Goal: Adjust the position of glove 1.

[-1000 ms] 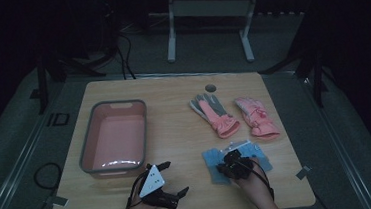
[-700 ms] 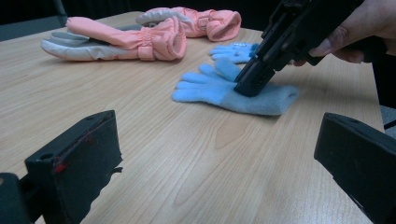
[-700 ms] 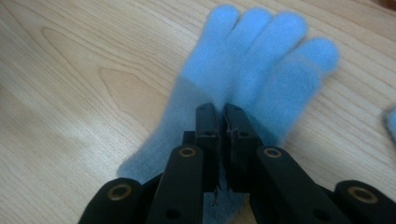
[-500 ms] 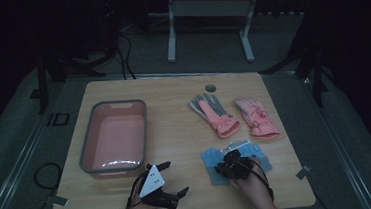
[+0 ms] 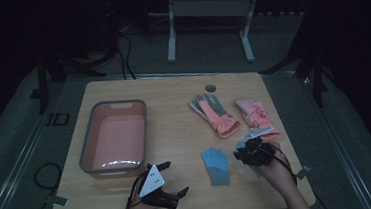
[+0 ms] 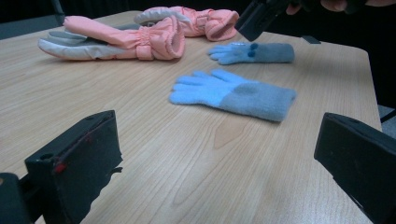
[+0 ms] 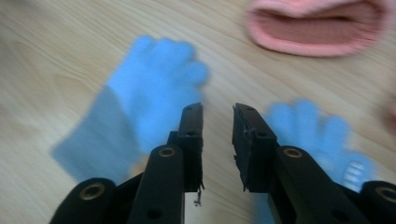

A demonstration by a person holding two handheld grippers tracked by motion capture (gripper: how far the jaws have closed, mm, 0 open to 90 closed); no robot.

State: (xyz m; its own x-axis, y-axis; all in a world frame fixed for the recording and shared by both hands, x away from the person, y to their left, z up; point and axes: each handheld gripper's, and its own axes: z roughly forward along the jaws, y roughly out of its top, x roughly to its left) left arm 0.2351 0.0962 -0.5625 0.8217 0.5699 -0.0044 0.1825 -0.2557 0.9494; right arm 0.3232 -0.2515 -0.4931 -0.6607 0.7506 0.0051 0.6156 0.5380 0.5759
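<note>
Two blue knit gloves lie near the table's front right. One blue glove (image 5: pixel 216 166) (image 6: pixel 233 93) (image 7: pixel 140 102) lies flat, fingers toward the back. The second blue glove (image 6: pixel 252 52) (image 7: pixel 313 135) lies just right of it, under my right gripper (image 5: pixel 242 152) (image 7: pixel 218 109), which hovers over the gap between them, jaws slightly apart and holding nothing. Two pink gloves (image 5: pixel 214 113) (image 5: pixel 253 113) (image 6: pixel 116 37) lie farther back. My left gripper (image 5: pixel 176 177) (image 6: pixel 219 149) rests near the front edge, jaws wide open and empty, aimed at the gloves.
A pink basin (image 5: pixel 87 147) with a grey rim stands empty on the left half of the wooden table (image 5: pixel 173 100). A small round grey disc (image 5: pixel 211 88) sits near the back edge. Bare wood lies between the basin and the gloves.
My right gripper has shifted right and a little back off the blue gloves, and one blue glove now lies uncovered to its left. The left gripper has stayed put.
</note>
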